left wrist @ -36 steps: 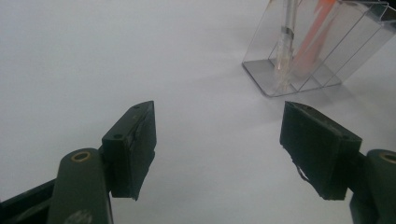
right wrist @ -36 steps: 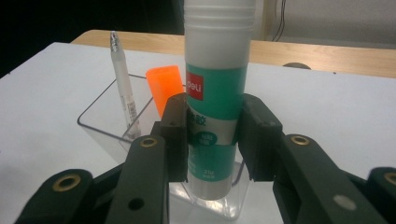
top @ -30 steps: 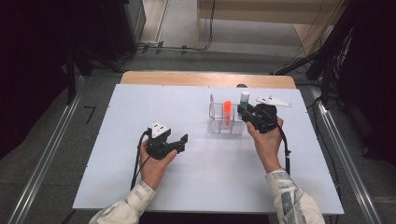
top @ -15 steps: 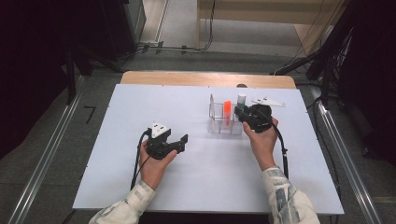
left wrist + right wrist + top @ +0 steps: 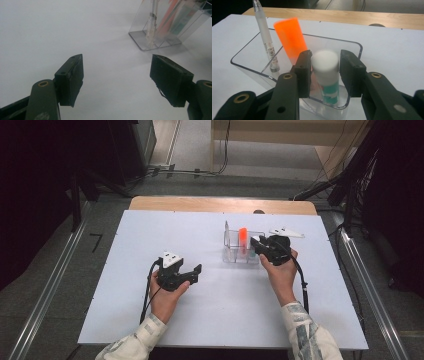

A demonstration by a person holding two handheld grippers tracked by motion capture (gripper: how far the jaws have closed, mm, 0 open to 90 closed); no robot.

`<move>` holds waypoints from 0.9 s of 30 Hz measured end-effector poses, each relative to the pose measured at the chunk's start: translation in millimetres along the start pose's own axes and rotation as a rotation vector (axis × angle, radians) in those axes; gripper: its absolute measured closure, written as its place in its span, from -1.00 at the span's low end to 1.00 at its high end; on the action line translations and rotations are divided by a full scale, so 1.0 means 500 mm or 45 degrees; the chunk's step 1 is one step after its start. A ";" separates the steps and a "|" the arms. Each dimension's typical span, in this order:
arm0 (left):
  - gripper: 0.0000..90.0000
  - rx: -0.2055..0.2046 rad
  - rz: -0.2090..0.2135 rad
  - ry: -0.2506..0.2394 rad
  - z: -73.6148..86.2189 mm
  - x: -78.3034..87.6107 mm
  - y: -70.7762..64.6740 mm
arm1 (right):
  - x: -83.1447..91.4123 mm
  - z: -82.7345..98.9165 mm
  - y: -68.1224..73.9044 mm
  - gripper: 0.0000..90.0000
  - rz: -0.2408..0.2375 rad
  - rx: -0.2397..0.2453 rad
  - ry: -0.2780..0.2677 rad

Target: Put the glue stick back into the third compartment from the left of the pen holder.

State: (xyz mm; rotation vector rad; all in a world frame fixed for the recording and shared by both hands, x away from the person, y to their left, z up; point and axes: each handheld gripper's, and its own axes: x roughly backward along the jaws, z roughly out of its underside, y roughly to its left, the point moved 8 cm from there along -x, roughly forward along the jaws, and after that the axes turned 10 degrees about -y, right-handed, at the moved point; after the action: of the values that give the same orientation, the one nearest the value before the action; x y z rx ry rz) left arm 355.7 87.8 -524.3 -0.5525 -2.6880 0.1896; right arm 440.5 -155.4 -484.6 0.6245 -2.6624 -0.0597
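Right gripper (image 5: 324, 72), jaws just easing apart, brackets the white-capped, teal-labelled glue stick (image 5: 325, 75) standing in the clear plastic organiser (image 5: 352, 47), walls close by. An orange marker (image 5: 290, 37) and frosted pen (image 5: 265, 35) lean behind. Left gripper (image 5: 116, 80) hangs spread over bare white table (image 5: 50, 30).

My white board (image 5: 210, 320) covers the middle of the high view, with a strip of wooden tabletop (image 5: 200, 204) along its top edge. In the holder (image 5: 352, 47), right of centre, an orange marker (image 5: 290, 37) leans left and a frosted pen (image 5: 265, 37) stands tilted left of it. Grey floor (image 5: 60, 270) surrounds the board, with a metal rail (image 5: 45, 295) at lower left and cables (image 5: 175, 170) at the top.
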 end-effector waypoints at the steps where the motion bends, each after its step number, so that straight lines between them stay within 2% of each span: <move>1: -0.39 0.000 0.001 0.000 0.000 0.000 0.000 | 0.001 -0.001 0.000 0.33 0.006 0.009 -0.001; 8: -0.39 -0.004 -0.002 -0.001 -0.001 0.002 0.003 | 0.007 -0.003 0.004 0.29 0.008 0.029 -0.012; 15: -0.39 0.001 -0.013 -0.005 -0.002 0.003 0.007 | 0.027 -0.007 0.002 0.09 0.000 0.026 -0.056; 20: -0.39 0.001 -0.019 -0.007 -0.002 0.003 0.010 | 0.043 0.004 -0.017 -0.14 0.032 0.012 -0.078; 27: -0.40 0.010 -0.031 -0.002 0.000 0.003 0.015 | 0.068 0.024 -0.049 -0.32 0.065 -0.006 -0.097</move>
State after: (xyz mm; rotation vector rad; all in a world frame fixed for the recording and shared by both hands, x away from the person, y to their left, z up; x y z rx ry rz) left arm 357.3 95.1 -525.2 -0.5177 -2.6929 0.1934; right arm 418.2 -192.7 -486.2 0.5631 -2.7494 -0.0768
